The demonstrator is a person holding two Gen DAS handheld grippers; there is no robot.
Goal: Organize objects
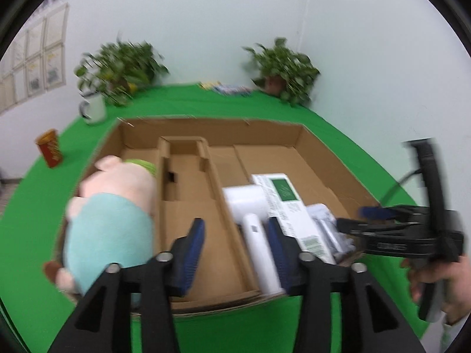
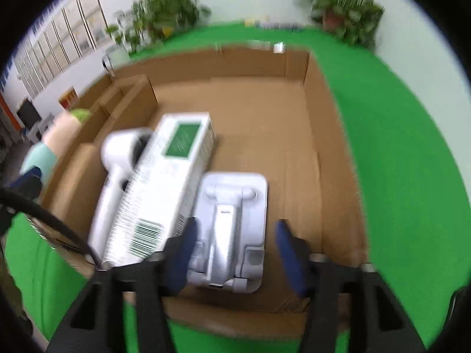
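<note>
A shallow cardboard box lies on the green table. A pink plush pig in a light blue top lies in its left compartment. A white hair dryer, a white carton with a green label and a silver-white blister pack lie in the right compartment. My left gripper is open and empty above the box's near edge, by the dryer handle. My right gripper is open and empty, straddling the blister pack. It also shows in the left wrist view.
A white mug and a red-orange can stand left of the box. Two potted plants and small packets stand at the table's back by the wall. The box has bare floor at the right.
</note>
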